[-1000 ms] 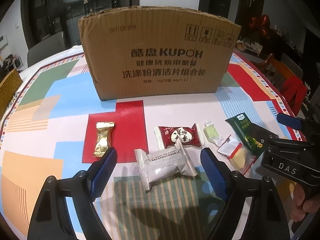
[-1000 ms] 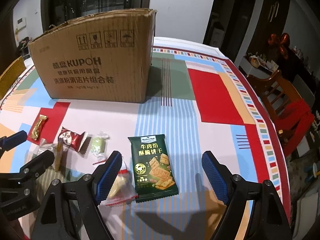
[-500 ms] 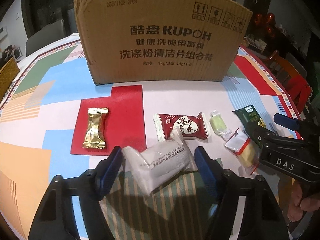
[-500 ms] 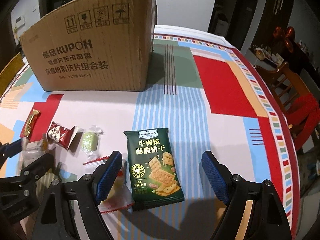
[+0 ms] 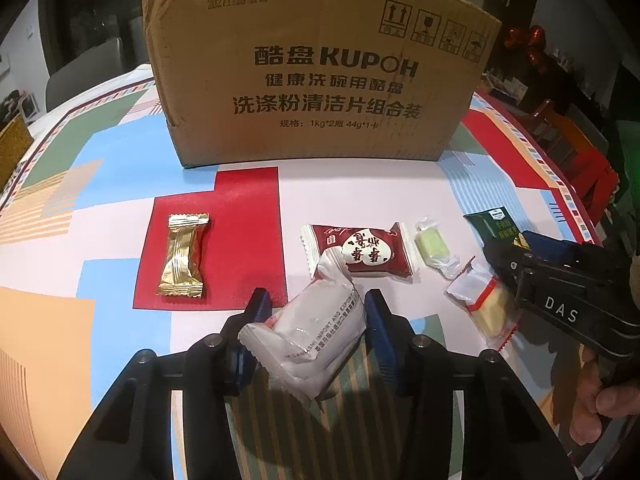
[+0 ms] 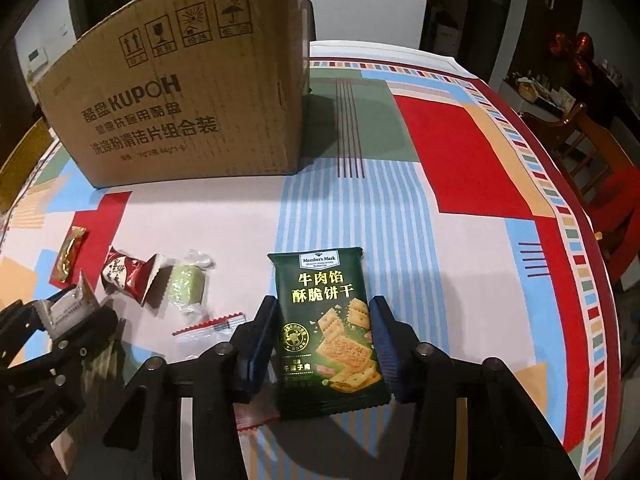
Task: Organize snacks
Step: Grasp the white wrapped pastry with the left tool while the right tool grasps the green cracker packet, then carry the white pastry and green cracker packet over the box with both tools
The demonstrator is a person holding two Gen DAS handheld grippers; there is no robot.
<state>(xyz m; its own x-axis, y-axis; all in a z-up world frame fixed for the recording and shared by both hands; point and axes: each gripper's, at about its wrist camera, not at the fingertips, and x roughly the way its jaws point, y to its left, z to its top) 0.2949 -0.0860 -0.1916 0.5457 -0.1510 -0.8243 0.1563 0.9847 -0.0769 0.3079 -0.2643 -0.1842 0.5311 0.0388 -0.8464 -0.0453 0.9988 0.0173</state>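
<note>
The left gripper [image 5: 314, 316] was closed on the white packet [image 5: 308, 334], a crinkled pillow-pack with grey print along one edge and a serrated end sticking up toward the box, its blue pads [image 5: 260, 306] pressing both long sides; the right gripper [image 6: 326, 330] was closed on the green pack [image 6: 330, 328], a flat dark-green biscuit pack with yellow Chinese lettering, a Member's Mark label and a picture of square crackers, held at its lower half with its top toward the box; whether either pack was lifted clear of the cloth could not be told; both sat at the near edge of the table [image 6: 460, 208], which wore a cloth of red, blue, green and orange blocks; six snacks showed in all, one of each: the white packet, the green pack, a gold candy [image 5: 182, 256] on a red patch to the left, a red packet [image 5: 360, 250] with a white heart just beyond the white packet, a small green sweet [image 5: 432, 246] in clear wrap beside it, and a clear bag [image 5: 486, 306] with red trim and a yellow piece inside, partly under the right gripper; one box [image 5: 320, 68] of brown cardboard, printed KUPOH, stood upright behind the row; there were two grippers, both black with blue pads
</note>
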